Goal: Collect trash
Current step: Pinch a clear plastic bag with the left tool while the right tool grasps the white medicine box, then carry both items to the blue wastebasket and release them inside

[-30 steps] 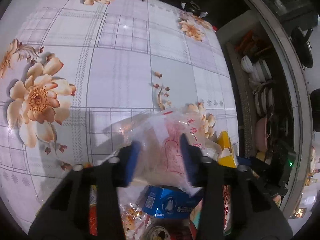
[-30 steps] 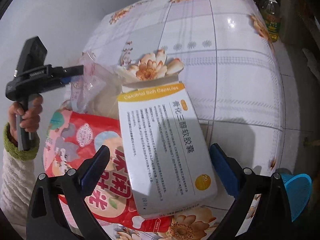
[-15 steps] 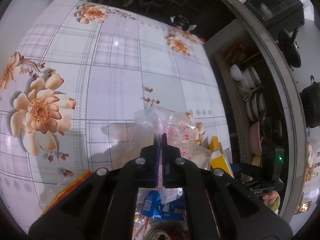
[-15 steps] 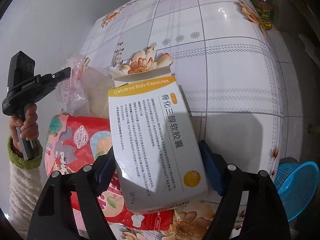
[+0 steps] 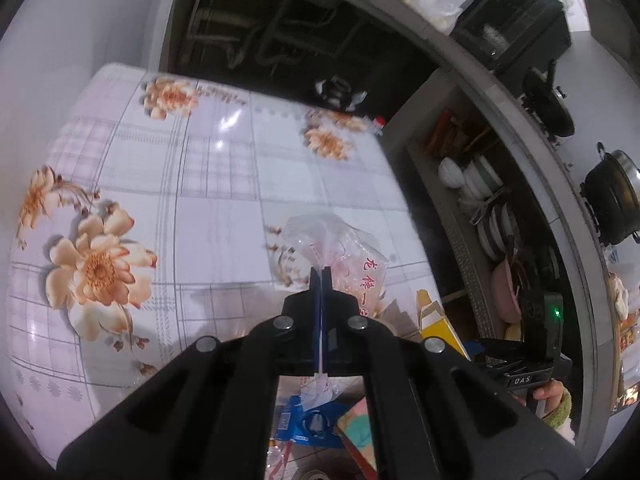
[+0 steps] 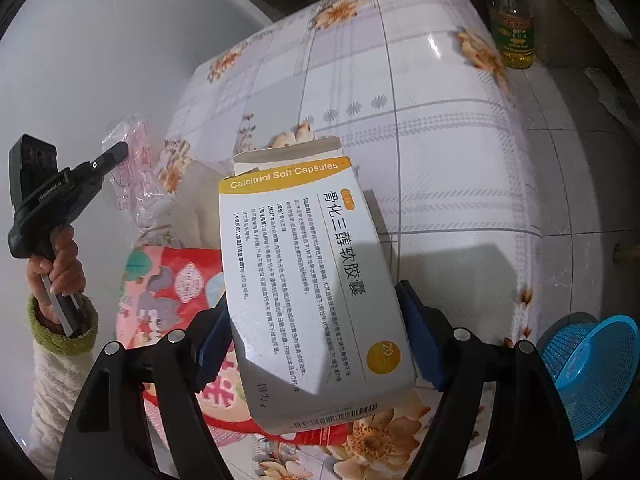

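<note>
Right now both grippers are loaded w/ trash. The left gripper (image 5: 321, 276) is pinched fully closed on a thin clear plastic bag (image 5: 340, 248) w/ red print, which hangs off the tips above the flowered surface (image 5: 208, 184); seen from the right wrist view, the same bag (image 6: 136, 168) dangles loose beside the left hand (image 6: 60, 264). The right gripper (image 6: 316, 344) is clamped across a white-and-yellow medicine box (image 6: 308, 280), pads pressing on both long sides, its top flap open. Under the box lies a red snack packet (image 6: 176, 300), not picked up yet, and a blue carton (image 5: 308, 420) shows low in the left wrist view. A blue basket (image 6: 592, 364) sits off the surface edge, lower right; prob. the drop spot, but that's a guess. Risks: the bag is held by a thin fold only, so a quick swing could let the film slide out of the pads. The box is light cardboard & likely empty, so a hard squeeze may cave its walls and loosen the hold, and a tilt could make it pivot. A low carry could also snag the packet and drag it off the edge.
</note>
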`<state>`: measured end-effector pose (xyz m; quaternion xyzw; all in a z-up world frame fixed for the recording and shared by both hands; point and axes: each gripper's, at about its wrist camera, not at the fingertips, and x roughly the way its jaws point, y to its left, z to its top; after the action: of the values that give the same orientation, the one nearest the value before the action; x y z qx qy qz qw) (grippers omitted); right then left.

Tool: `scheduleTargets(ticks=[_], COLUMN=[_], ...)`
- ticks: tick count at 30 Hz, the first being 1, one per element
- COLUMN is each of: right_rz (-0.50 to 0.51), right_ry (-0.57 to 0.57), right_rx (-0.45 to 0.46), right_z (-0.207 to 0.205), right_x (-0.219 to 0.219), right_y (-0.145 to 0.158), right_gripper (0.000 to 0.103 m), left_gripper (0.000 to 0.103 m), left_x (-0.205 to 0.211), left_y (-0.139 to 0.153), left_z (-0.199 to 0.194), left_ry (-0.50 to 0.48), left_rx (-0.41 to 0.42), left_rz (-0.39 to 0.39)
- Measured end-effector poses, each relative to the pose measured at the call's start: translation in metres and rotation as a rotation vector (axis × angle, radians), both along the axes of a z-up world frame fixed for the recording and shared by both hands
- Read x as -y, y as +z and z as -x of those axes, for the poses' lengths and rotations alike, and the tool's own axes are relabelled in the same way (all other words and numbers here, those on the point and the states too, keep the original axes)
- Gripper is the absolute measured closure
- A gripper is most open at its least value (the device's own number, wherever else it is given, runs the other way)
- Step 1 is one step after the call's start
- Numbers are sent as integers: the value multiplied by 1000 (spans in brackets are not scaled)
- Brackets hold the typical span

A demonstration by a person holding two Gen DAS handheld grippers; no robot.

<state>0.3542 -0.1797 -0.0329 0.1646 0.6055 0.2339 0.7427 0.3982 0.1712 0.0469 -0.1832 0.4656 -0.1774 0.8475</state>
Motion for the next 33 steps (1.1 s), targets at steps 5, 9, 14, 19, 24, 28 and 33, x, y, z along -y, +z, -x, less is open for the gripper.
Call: scheduleTargets(ticks=[5, 9, 14, 19, 24, 28, 33], right_rz=[-16, -40, -67, -121, -175, -202, -241], right_ry=[-25, -70, -185, -322, -449, -549, -699], right_rx=[66, 126, 176, 193, 202, 215, 209], right_z=[20, 45, 85, 134, 182, 215, 261], right_x=[11, 28, 61, 104, 145, 182, 233], right_y=[27, 49, 64, 65, 56, 48, 26], right_gripper=[28, 28, 28, 28, 28, 28, 28], left_gripper=[103, 103, 103, 103, 103, 103, 103], left_x=[8, 20, 48, 93, 151, 205, 284], left_y=[32, 60, 87, 97, 94, 84, 65], left_z=[19, 38, 67, 90, 107, 123, 142], left_ry=[-16, -47, -122, -235, -344, -441, -558], left_rx=[90, 147, 194, 198, 169, 137, 84], left_rz=[-10, -13, -29, -45, -77, -116, -136])
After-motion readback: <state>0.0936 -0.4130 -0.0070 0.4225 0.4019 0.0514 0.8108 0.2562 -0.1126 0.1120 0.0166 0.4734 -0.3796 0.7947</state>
